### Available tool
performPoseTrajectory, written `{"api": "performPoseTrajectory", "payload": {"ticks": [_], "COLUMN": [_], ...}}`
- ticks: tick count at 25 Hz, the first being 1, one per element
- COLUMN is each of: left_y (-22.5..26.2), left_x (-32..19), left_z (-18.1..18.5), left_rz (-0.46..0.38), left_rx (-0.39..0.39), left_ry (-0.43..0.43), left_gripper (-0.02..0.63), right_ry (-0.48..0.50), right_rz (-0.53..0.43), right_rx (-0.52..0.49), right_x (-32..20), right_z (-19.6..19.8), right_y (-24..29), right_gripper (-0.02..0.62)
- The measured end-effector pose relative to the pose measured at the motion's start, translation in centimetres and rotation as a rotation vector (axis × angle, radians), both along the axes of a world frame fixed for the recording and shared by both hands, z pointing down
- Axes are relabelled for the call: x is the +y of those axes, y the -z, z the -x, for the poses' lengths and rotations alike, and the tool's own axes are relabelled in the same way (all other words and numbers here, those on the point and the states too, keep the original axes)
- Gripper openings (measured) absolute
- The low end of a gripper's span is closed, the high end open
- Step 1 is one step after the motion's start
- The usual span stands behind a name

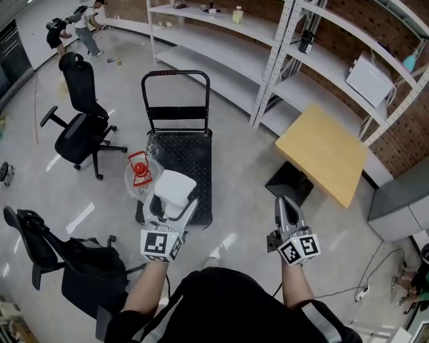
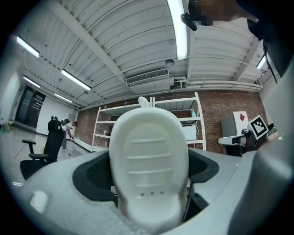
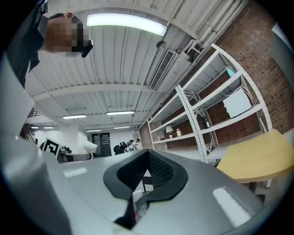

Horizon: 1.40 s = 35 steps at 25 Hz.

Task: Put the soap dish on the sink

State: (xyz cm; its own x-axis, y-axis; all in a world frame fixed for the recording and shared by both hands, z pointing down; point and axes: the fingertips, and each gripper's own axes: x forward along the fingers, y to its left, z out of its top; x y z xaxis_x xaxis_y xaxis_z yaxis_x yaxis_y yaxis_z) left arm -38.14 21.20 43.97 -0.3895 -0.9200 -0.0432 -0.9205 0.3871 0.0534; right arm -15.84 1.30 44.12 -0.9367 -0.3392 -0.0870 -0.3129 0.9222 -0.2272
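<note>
One step looked done in the head view: the white oval plastic soap dish (image 1: 174, 186) sat clamped in the left gripper (image 1: 172, 206) above the floor. No sink was in sight, so the carrying and placing were judged left to do. Its long axis ran toward 12 o'clock, away from the person. In the left gripper view the dish (image 2: 149, 160) filled the wide-set jaws, ribbed face to the camera, far end at 12 o'clock. In the right gripper view the right gripper (image 3: 138, 195) had its jaws together, holding nothing.

soap dish (image 2: 149, 151): lower edge hidden by left tool (image 1: 173, 204) | shelf items (image 1: 237, 13): too small to tell | cabinet (image 1: 402, 201): cut off
</note>
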Motion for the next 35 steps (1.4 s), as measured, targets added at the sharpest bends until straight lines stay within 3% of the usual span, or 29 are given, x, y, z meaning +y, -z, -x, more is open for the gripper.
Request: {"api": "performPoseTrajectory", "payload": {"ticks": [13, 19, 26, 35], "left_y": [-1.3, -0.3, 0.5, 2.2], "left_x": [-11.2, -17.6, -24.8, -34.3], "left_z": [-1.8, -4.4, -7.4, -13.5], "left_rz": [-0.022, -0.021, -0.013, -0.013], "left_rx": [0.059, 0.037, 0.015, -0.038], "left_ry": [-0.236, -0.319, -0.355, -0.449], "left_gripper": [0.472, 0.472, 0.472, 0.472], "right_ry": [-0.253, -0.34, -0.386, -0.46], "right_rz": [-0.001, 0.018, 0.017, 0.037], "right_rx": [0.022, 0.014, -0.029, -0.061], "right_x": [-5.2, -9.7, -16.5, -24.0], "right_z": [-6.1, -10.0, -13.4, -18.9], "right_y": [0.0, -0.6, 0.1, -0.7], "right_gripper": [0.005, 0.005, 0.006, 0.005]}}
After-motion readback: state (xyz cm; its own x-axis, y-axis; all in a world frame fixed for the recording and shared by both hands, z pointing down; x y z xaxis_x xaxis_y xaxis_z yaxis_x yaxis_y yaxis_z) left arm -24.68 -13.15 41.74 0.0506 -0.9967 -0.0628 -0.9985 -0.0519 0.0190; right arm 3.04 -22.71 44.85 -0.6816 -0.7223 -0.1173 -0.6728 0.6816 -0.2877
